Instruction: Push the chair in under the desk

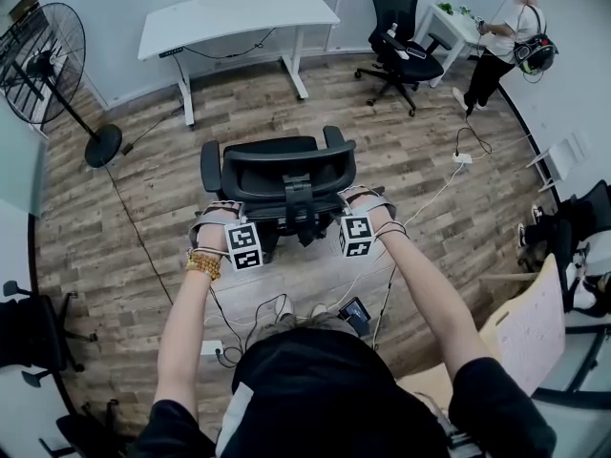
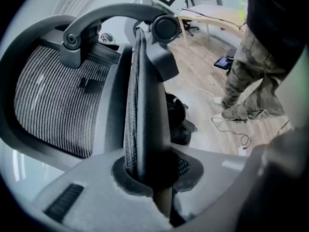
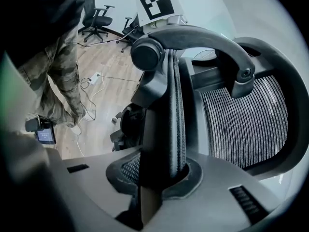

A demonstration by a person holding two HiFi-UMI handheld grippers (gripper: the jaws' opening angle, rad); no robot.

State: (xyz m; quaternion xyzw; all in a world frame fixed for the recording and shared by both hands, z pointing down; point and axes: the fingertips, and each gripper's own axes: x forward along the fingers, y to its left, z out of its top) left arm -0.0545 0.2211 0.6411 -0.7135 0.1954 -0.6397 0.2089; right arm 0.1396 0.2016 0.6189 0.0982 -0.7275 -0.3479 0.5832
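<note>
The black chair (image 1: 277, 172) stands mid-frame on the wood floor (image 1: 172, 175), well apart from the white desk (image 1: 239, 12) at upper left, its mesh backrest edges clamped in the narrowed jaws of the left gripper (image 1: 220, 210) and right gripper (image 1: 367, 198).

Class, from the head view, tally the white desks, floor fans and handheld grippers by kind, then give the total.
White desks: 2
Floor fans: 1
Grippers (left gripper, right gripper): 2
Total: 5
</note>
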